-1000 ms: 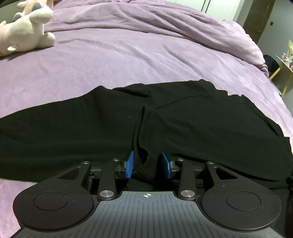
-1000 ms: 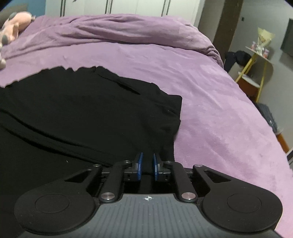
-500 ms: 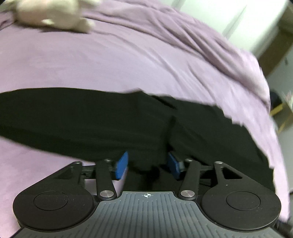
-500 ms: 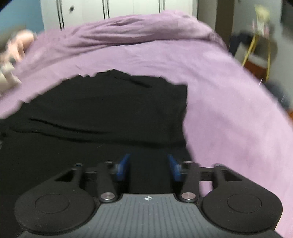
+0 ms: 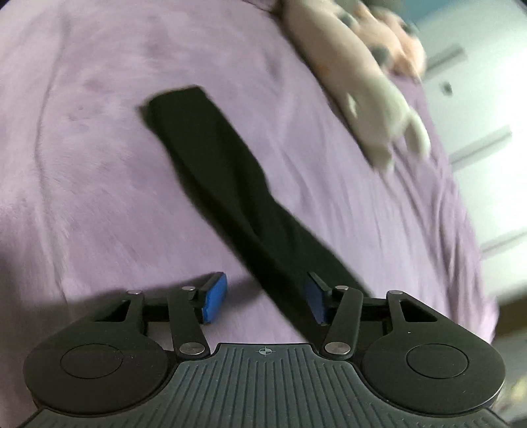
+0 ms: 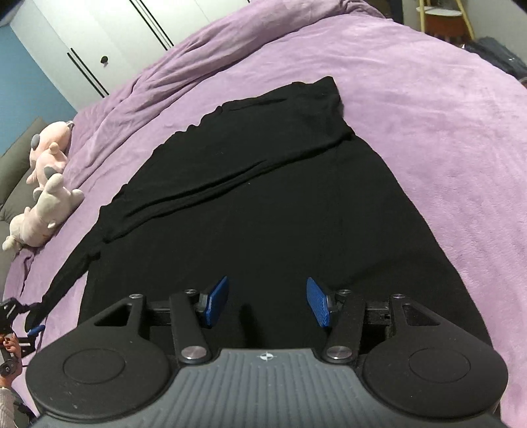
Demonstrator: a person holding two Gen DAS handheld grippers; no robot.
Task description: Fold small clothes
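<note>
A black long-sleeved garment (image 6: 263,204) lies flat on the purple bed cover (image 6: 428,115), one sleeve folded across its upper part (image 6: 230,164). My right gripper (image 6: 267,303) hovers open over the garment's near part, nothing between its blue pads. The other sleeve (image 5: 210,164) stretches out straight over the cover. My left gripper (image 5: 266,299) straddles that sleeve's near part; its jaws are closing, with the cloth next to the right pad (image 5: 316,303) and a gap at the left pad. In the right wrist view the left gripper (image 6: 31,324) shows at the far left, a hand behind it.
Two pale plush toys (image 5: 359,82) lie on the cover beyond the sleeve, seen also as plush toys (image 6: 46,184) at the left. A white wardrobe (image 6: 98,42) stands behind the bed. A yellow-legged side table (image 6: 441,16) is off the far right.
My left gripper let go of the garment's bunched middle, swung left and rolled onto the outstretched sleeve. My right gripper went from shut to open and rolled; the garment now lies flat under it.
</note>
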